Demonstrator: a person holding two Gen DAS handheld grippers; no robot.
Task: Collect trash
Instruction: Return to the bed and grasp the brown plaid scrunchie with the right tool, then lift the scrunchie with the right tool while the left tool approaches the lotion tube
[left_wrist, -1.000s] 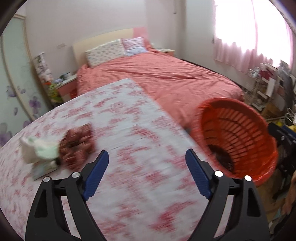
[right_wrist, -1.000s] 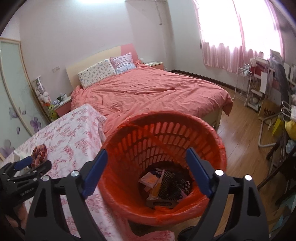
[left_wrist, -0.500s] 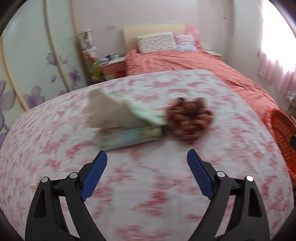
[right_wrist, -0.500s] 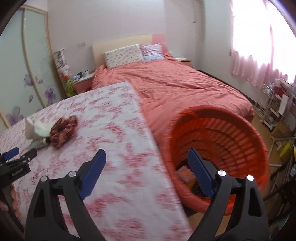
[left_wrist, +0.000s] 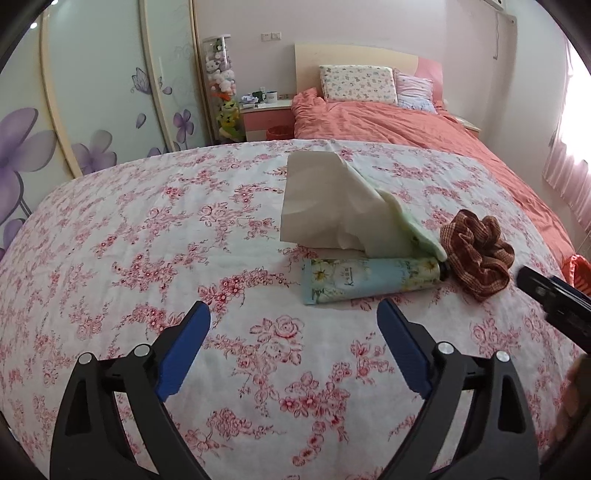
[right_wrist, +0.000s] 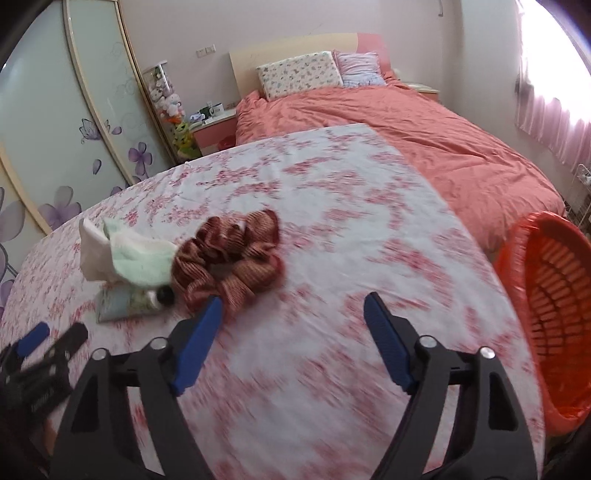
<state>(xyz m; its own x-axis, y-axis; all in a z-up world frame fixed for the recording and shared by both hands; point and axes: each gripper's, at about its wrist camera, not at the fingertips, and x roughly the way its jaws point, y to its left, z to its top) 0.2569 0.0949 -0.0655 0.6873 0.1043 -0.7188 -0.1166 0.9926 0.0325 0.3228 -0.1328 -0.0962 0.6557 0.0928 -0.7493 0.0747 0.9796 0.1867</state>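
Being aimed at the tissue, tube and scrunchie, both empty grippers are being readied: left gripper widening, right gripper narrowing.

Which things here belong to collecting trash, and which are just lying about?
Belong to the job:
crumpled tissue
orange basket
left gripper, open
right gripper, open

Probably just lying about:
brown scrunchie
cream tube
pillows
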